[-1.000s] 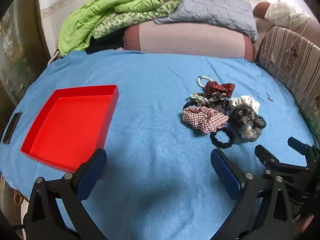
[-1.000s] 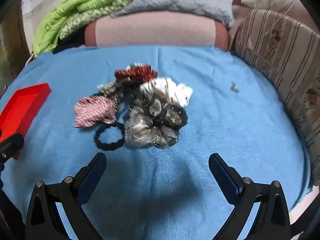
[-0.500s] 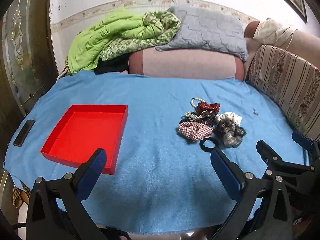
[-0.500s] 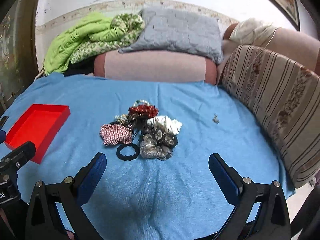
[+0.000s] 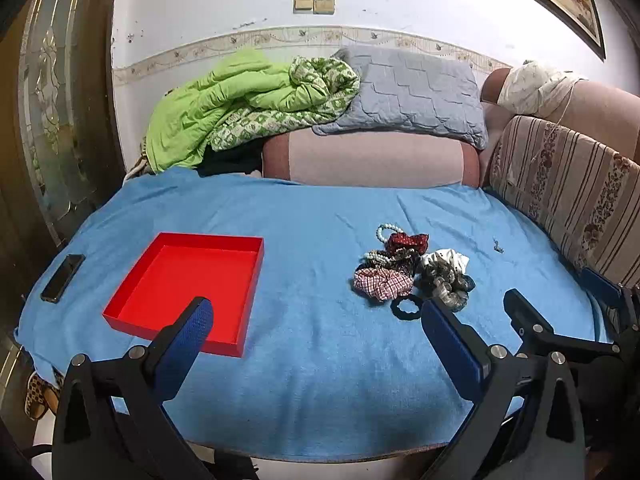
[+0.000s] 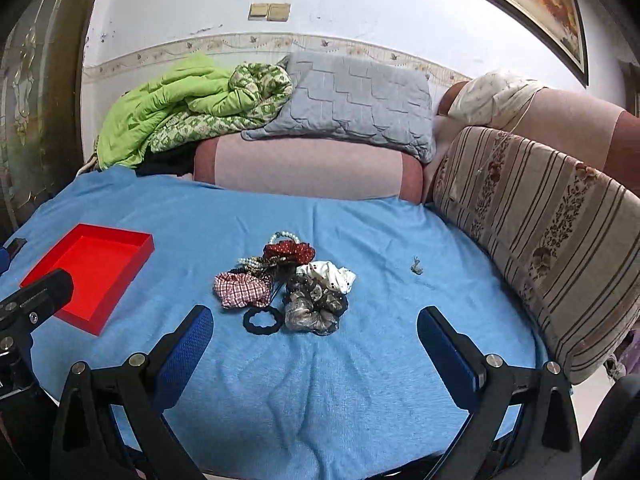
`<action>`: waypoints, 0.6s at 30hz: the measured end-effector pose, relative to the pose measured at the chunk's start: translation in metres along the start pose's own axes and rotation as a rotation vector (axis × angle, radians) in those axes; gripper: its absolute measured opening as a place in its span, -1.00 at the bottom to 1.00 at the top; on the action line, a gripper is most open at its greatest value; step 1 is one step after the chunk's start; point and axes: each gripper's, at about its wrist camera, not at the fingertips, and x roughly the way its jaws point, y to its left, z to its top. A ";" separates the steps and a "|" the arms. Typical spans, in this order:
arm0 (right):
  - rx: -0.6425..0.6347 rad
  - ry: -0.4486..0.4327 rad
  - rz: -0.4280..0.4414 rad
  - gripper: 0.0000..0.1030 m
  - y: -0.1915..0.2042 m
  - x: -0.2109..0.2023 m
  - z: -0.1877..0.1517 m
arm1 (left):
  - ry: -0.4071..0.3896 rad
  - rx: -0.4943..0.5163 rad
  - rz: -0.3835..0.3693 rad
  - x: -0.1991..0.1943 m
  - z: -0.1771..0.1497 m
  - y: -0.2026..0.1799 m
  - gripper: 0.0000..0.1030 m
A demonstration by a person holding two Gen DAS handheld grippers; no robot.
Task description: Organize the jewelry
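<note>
At the far left of the blue cloth (image 5: 320,360) that covers the counter lies a dark phone (image 5: 63,278), flat and near the edge. Just to its right sits the red tray (image 5: 248,280), shallow, square and with nothing in it. The left tongs (image 5: 316,320) hang above the near edge of the cloth, released, their blue pads spread wide with nothing between them; the left pad overlaps the tray's near corner in this view.

Further right, well apart from the tray, is the heap of jewelry and hair ties: a red checked scrunchie (image 5: 382,282) on the left of the heap, a black hair tie (image 5: 407,307) just in front of it, a pearl bracelet (image 5: 386,232) and a dark red bow (image 5: 408,242) at the back, a white dotted scrunchie (image 6: 330,276) and a grey-black scrunchie (image 6: 314,312) on the right (all touching or overlapping). A small loose trinket (image 6: 416,267) lies alone further right, towards the striped cushion (image 6: 540,240).

The right tongs (image 6: 316,338) hover in front of the heap, likewise released and grasping nothing.
</note>
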 end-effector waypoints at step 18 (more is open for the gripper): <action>-0.023 -0.087 -0.046 1.00 -0.002 -0.033 -0.003 | -0.058 -0.003 0.001 -0.028 -0.004 0.000 1.00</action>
